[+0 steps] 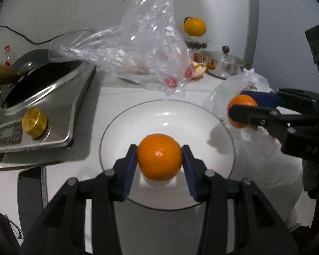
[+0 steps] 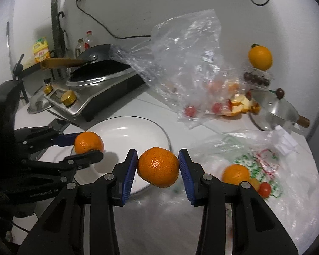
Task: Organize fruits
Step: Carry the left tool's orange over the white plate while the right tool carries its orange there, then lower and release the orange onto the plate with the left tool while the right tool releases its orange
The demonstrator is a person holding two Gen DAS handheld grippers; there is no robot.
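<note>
left gripper (image 1: 159, 157) pinches an orange (image 1: 159, 156) between its two blue pads, one pad pressed on each side of the fruit; the orange hangs above the white plate (image 1: 121, 127), over the near part of the dish, and does not appear to rest on it. seen from the right wrist, the same gripper comes in from the left side and its orange sits over the plate's left rim. right gripper (image 2: 157, 164) pinches a second orange (image 2: 158, 166) the same way, pads tight on both flanks; this fruit hangs just beside the plate's right edge, between the plate and the printed plastic bag (image 2: 287, 170). in the left wrist view the right gripper enters from the right, its orange held above the bag, near the plate's rim. the printed bag lies flat on the white counter (image 2: 155, 104) and holds a third orange (image 2: 236, 173) plus a small red fruit (image 2: 264, 189) just beside it. behind the plate a clear plastic bag (image 2: 180, 53) stands crumpled and open, a few small red fruits (image 2: 190, 111) in its bottom. orange peel (image 2: 240, 106) lies behind it, next to a steel pot with lid (image 2: 276, 110). further back a yellow-orange fruit (image 2: 260, 57) sits atop a rack of dark round fruits (image 2: 257, 78). left of the plate: a steel stove (image 2: 100, 97) with brass knobs, a dark wok (image 2: 100, 53) on it. plate itself bare, no fruit lying on it.
</note>
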